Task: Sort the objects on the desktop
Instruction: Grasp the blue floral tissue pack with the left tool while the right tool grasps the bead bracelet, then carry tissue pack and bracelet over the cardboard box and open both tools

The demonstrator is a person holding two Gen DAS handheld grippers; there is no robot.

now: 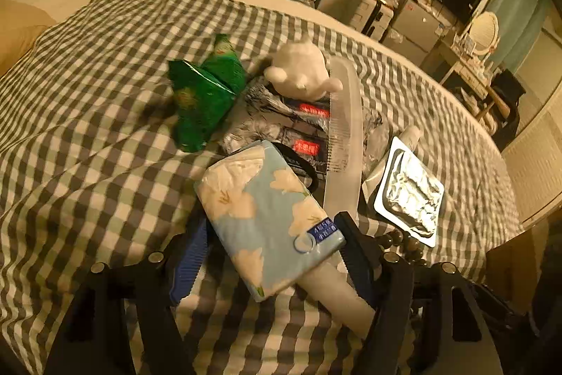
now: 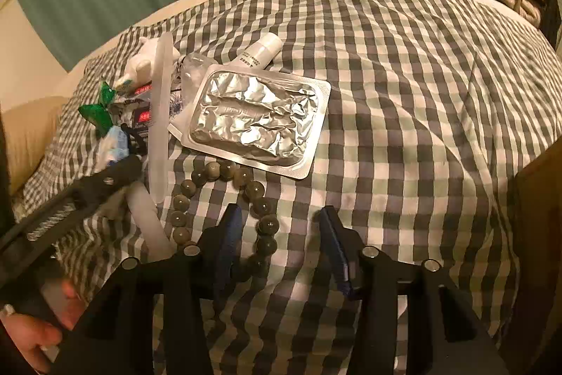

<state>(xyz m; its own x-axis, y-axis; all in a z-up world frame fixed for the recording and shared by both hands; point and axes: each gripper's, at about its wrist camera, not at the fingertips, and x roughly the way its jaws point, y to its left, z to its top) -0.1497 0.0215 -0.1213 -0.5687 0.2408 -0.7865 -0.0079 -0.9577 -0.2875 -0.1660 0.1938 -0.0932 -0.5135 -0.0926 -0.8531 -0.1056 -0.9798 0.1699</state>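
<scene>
2 grippers are over a grey-and-white checked bedcover (image 2: pixel 421 129) carrying a pile of small items.

Left gripper (image 1: pixel 272 255): jaws stand wide, astride a blue floral tissue pack (image 1: pixel 267 217). The right-hand pad is against the pack's near corner and the other pad is just beside its edge. Whether the pads press on it cannot be told.

Right gripper (image 2: pixel 281 234): jaws apart, nothing clamped. 1 side of a dark bead bracelet (image 2: pixel 217 174) runs between the fingers, close to the left-hand one.

Item positions: the tissue pack lies tilted over a translucent comb (image 1: pixel 344 136) and a white tube (image 1: pixel 337 297). A foil blister tray (image 2: pixel 256 125) lies just beyond the bracelet. A green snack packet (image 1: pixel 200 101) and a white plush toy (image 1: pixel 302 69) sit at the far end of the pile
</scene>
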